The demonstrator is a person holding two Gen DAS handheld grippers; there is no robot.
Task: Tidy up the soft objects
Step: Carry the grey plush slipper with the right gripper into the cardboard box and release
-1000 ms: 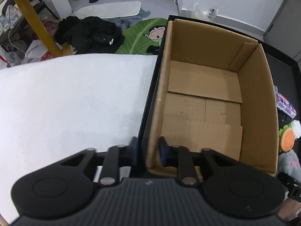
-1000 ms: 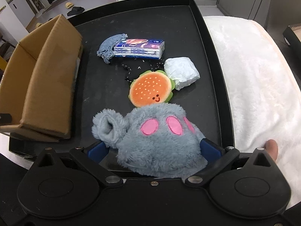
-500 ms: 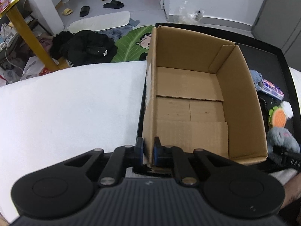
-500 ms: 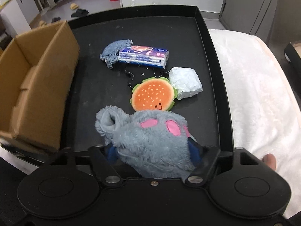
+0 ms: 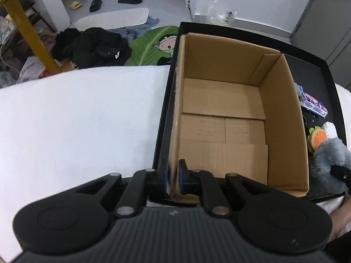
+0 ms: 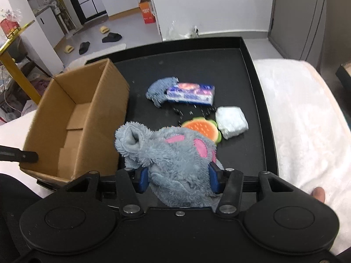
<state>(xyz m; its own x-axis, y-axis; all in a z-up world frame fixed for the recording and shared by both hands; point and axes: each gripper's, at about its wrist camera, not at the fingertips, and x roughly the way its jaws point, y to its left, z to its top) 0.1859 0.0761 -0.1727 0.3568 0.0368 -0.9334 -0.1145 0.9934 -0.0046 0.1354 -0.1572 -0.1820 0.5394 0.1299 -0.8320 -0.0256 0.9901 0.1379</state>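
A: Two grips, both closed on something. The right gripper (image 6: 178, 179) has its blue pads pressed into the sides of the fluffy grey plush toy with pink patches (image 6: 173, 153), which hangs just right of the open brown cardboard box (image 6: 72, 118), over the near edge of the black tray (image 6: 252, 65). The left gripper (image 5: 173, 176) pinches the box's near left corner wall between its pads.

B: What could go wrong?

A: Mostly the plush. It is soft and bulges well above the pads, so I judge the hold is on loose fur more than on body. A quick swing toward the box could let it slide out and drop outside the wall.

B: And the box?

A: The box (image 5: 223, 118) is empty and looks light. If the left grip twists or pulls, the thin wall may fold or the whole box may skate across the tray.

B: Anything farther out?

A: Right of the box lie the round orange burger-shaped plush (image 6: 203, 129), the white wrapped soft packet (image 6: 231, 121), the blue printed tissue pack (image 6: 189, 93) and the small grey knitted cloth (image 6: 159, 88), close together. A dangling ear could drag across the burger plush, which sits just behind the grey toy.
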